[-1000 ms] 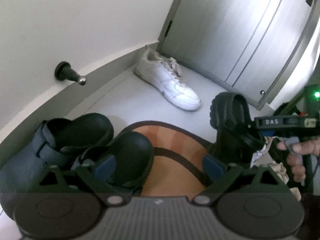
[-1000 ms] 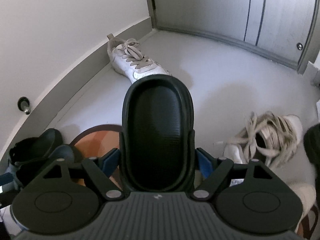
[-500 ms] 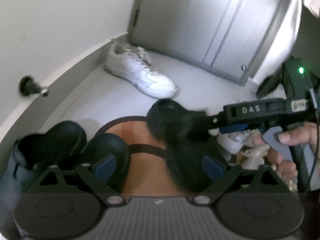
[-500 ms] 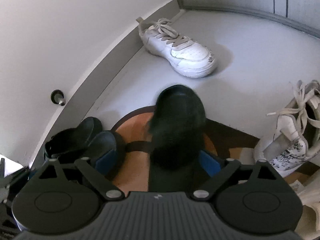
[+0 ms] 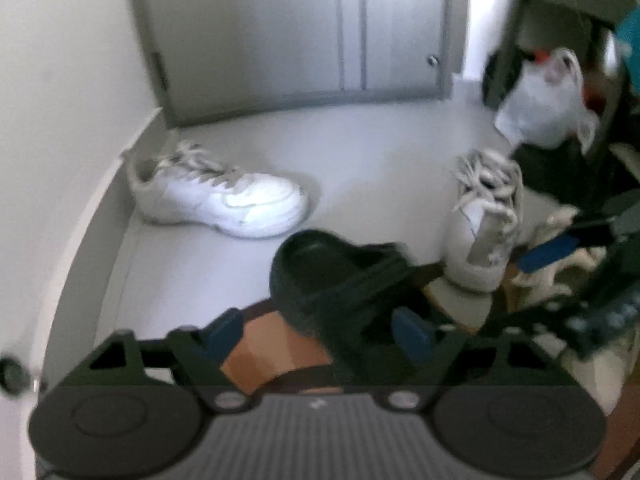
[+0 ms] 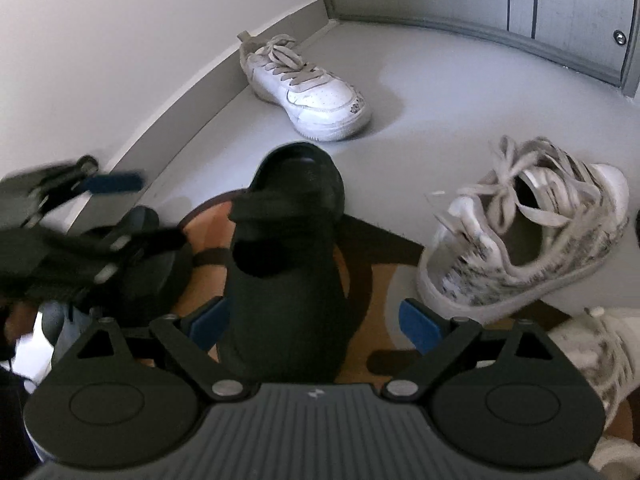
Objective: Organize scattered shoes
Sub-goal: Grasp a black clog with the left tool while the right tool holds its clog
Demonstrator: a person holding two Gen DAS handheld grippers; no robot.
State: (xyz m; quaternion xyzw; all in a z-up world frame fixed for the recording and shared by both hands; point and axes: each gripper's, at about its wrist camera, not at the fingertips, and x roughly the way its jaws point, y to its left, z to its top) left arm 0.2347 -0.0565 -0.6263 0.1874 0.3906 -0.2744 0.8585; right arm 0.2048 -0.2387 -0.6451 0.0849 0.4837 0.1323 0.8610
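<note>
Clog (image 6: pixel 288 248) on mat (image 6: pixel 372 280), sneaker (image 6: pixel 528 236) right

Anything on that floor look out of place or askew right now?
Yes. The patterned sneaker lies tipped on its side at the mat's edge, laces splayed. A white sneaker sits alone by the baseboard, far from it. The black clog rests upright on the mat between the right gripper's open fingers.

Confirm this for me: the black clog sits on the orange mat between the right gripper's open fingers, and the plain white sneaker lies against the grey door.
One detail is wrong. In the right wrist view the plain white sneaker lies along the white wall's baseboard, not against the grey door. The rest holds: the black clog sits on the orange mat between the right gripper's open fingers.
</note>
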